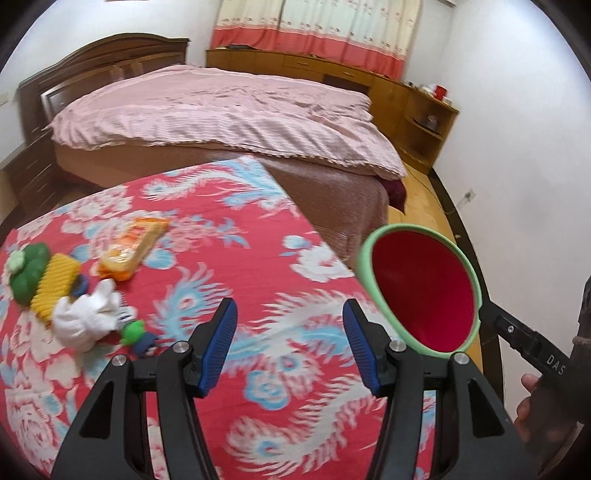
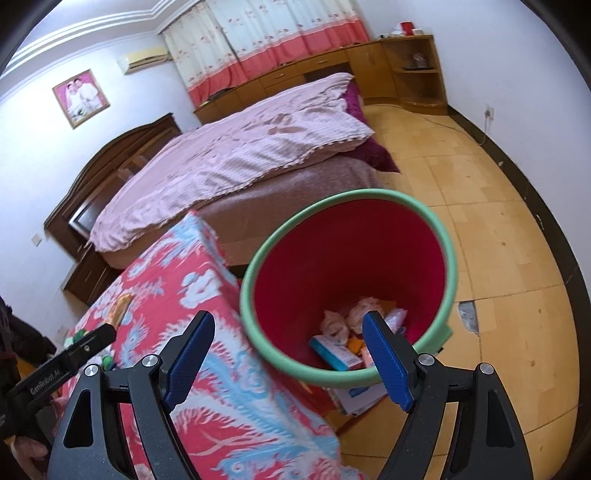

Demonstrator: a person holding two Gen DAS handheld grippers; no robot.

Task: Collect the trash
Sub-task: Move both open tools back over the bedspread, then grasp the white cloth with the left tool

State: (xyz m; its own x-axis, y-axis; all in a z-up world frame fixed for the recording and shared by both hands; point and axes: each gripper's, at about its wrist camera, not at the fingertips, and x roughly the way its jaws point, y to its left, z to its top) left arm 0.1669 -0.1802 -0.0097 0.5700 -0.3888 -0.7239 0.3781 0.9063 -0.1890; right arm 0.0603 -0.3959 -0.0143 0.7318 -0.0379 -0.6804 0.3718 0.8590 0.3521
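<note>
Left gripper (image 1: pixel 290 347) and right gripper (image 2: pixel 291 358) gape empty (toys (image 1: pixel 55 295) crowd the cloth (image 1: pixel 240 280)), bin (image 2: pixel 258 295) alongside.

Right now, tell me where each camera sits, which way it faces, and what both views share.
Left wrist: on the left gripper, angled down over the floral cloth toward the bed; its open fingers show, plus the person's hand.
Right wrist: on the right gripper, angled down into the red bin holding trash; its open fingers show.
Shared: bin, cloth, bed, curtain.
</note>
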